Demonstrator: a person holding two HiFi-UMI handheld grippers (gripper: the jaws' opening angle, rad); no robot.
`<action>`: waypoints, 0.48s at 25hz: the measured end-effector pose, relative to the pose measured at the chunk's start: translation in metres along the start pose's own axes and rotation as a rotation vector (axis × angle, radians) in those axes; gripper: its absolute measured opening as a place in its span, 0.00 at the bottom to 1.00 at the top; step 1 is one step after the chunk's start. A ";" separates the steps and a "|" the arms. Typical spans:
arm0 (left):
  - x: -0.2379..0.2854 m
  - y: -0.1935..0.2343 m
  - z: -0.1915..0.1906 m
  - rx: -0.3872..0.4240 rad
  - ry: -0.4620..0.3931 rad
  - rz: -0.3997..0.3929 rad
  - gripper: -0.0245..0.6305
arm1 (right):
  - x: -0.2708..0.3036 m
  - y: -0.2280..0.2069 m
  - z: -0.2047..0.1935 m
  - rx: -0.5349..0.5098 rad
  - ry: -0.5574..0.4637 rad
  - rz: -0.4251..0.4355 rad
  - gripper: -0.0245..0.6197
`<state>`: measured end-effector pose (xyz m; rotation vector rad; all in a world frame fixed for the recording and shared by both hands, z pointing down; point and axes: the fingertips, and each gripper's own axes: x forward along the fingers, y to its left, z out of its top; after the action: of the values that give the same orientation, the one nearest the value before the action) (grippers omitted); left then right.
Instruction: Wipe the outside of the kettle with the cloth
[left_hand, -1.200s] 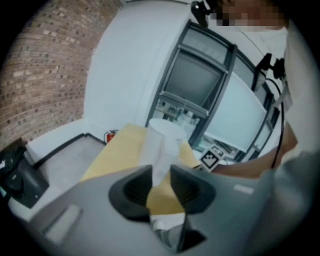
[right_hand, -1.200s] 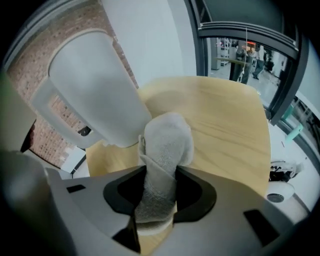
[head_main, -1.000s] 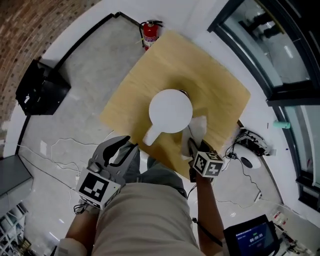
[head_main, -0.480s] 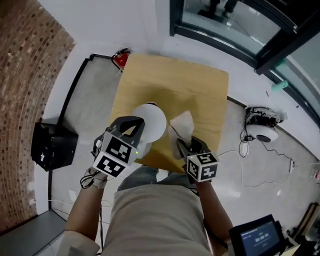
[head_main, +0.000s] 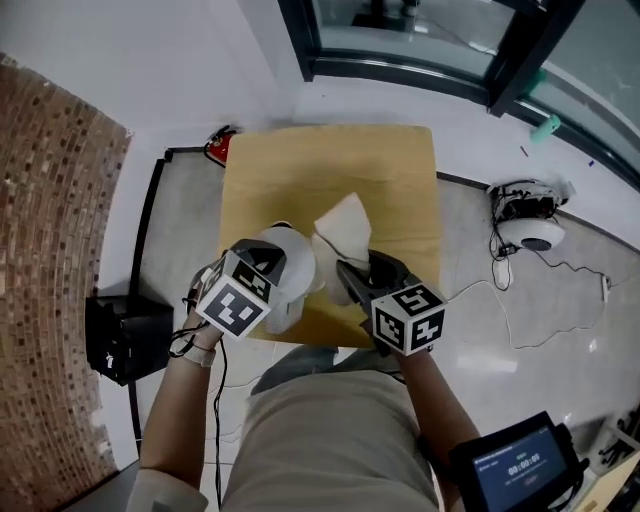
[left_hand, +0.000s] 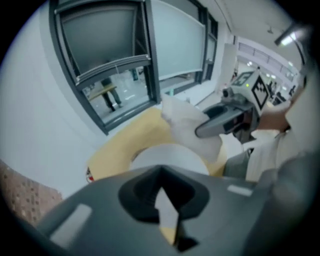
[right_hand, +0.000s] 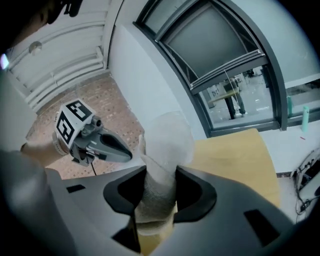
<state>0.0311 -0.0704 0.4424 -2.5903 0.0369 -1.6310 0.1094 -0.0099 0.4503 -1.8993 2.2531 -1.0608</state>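
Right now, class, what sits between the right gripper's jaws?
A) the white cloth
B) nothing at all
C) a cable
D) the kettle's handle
A: in the right gripper view, the right gripper has its jaws pressed on the white cloth, which bunches up out of them.

Far half of table (head_main: 390, 180) is lying bare, giving open passage. Kettle (head_main: 300, 260) is sitting near the front-left edge, blocking there. Cloth (head_main: 340, 222) is hanging just right of it from right gripper (head_main: 345, 272), crowding that side. Left gripper (head_main: 272, 262) is hovering over kettle's near side, closing off that approach.
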 end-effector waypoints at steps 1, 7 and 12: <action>-0.001 0.000 0.001 -0.023 -0.008 -0.025 0.04 | 0.001 0.006 0.008 -0.003 -0.006 0.020 0.28; -0.002 0.002 0.002 -0.024 0.032 -0.046 0.04 | 0.028 0.018 0.002 -0.047 0.057 0.099 0.28; -0.004 0.003 0.001 -0.048 0.037 -0.040 0.04 | 0.058 -0.010 -0.026 0.086 0.121 0.150 0.28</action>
<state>0.0303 -0.0736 0.4383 -2.6117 0.0271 -1.7126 0.0919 -0.0486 0.4988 -1.6476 2.3264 -1.2587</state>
